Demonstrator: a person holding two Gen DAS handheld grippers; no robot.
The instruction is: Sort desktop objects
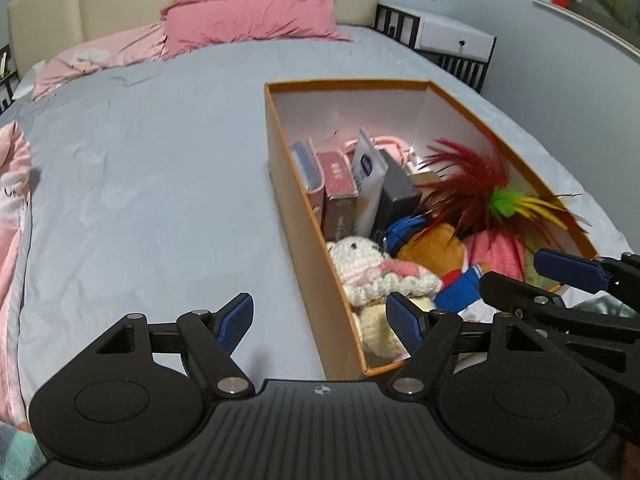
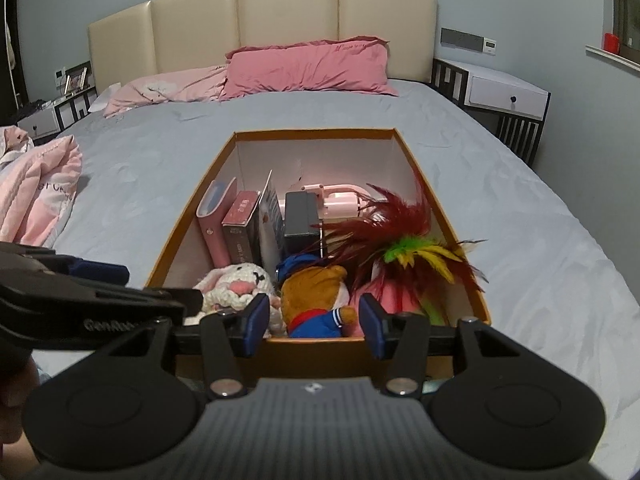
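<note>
**Both grippers hanging open at the near end of a full box on the bed**

An orange box (image 2: 460,240) is sitting on the grey bed (image 1: 140,180), packed with things. A pink book (image 2: 216,224), a dark red box (image 2: 240,228) and a black box (image 2: 300,216) are standing in a row toward the far end. A white knitted rabbit (image 2: 240,280), a brown doll in blue (image 2: 316,300) and a feather toy (image 2: 400,240) are lying at the near end.

The right gripper (image 2: 314,322) is hovering just over the near rim, its fingers spread and pinching nothing, with the brown doll showing between them. The left gripper (image 1: 320,324) is also standing spread and empty, straddling the box's left wall, the rabbit lying just beyond its right finger.
</note>
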